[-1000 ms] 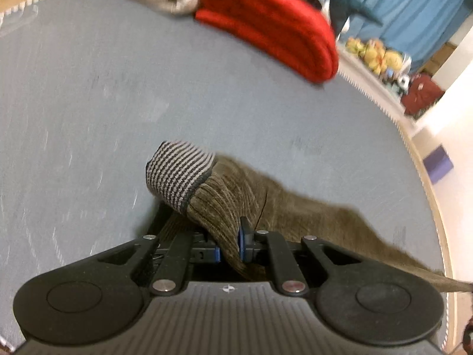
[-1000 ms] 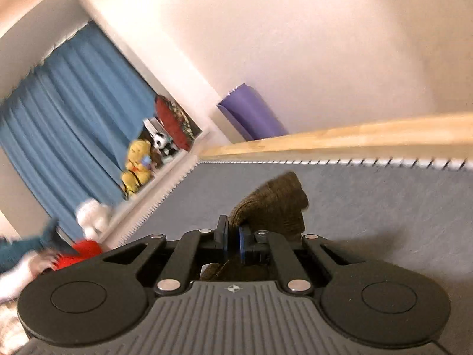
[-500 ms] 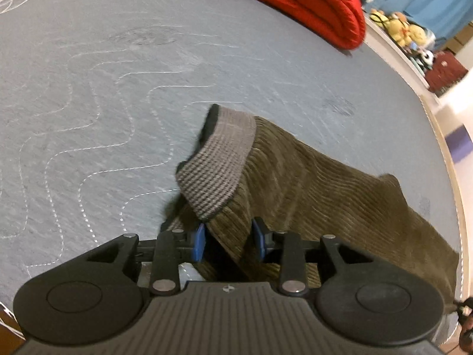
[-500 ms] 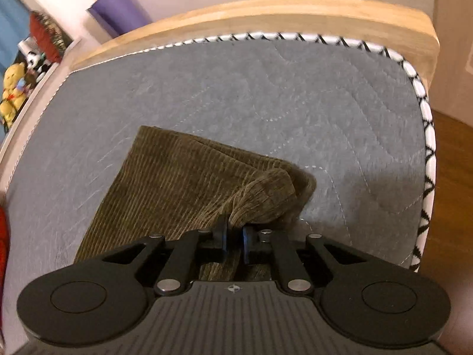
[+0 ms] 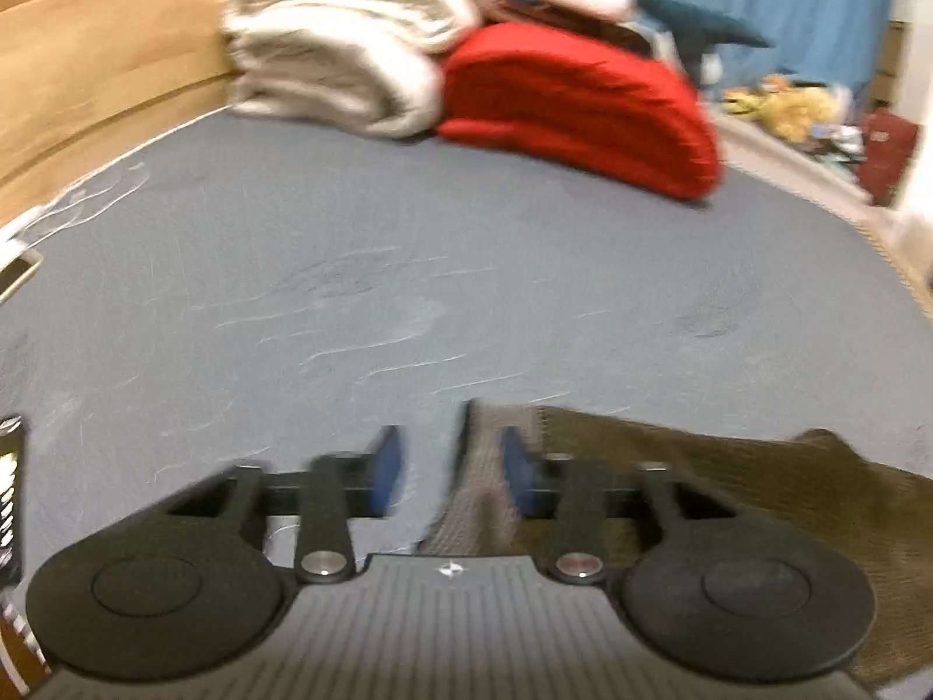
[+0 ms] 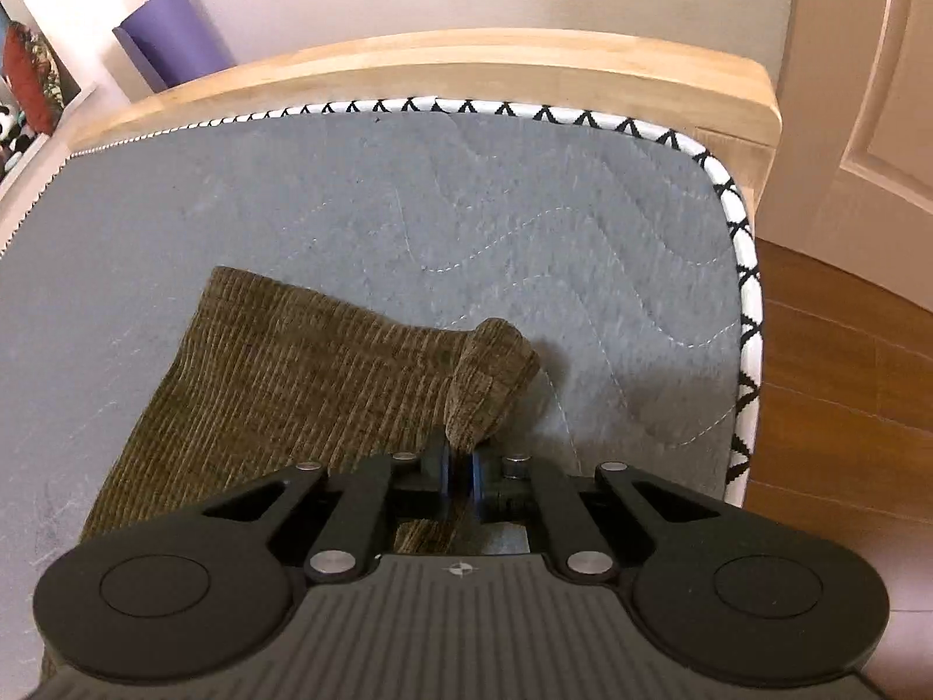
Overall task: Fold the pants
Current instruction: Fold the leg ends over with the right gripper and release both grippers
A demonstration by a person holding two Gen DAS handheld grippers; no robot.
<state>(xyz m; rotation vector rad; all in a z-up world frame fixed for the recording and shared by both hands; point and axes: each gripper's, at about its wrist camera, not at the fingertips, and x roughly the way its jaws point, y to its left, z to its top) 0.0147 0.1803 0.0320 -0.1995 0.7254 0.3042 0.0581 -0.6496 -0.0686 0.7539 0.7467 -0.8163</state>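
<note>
The olive-brown corduroy pants (image 6: 303,385) lie flat on the grey quilted mattress (image 6: 525,204). The right tongs (image 6: 459,469) pinch a raised fabric fold. The left tongs (image 5: 449,472), jaws just narrowing, stand apart, gripping nothing, the waistband between them. Risk: lifting one-handed would drag the fold askew.

We see a grey quilted mattress (image 6: 525,204) in a wooden frame (image 6: 466,64); olive corduroy pants (image 6: 280,385) lie on it, with a folded cream blanket (image 5: 332,58) and red blanket (image 5: 583,105) at the far end
</note>
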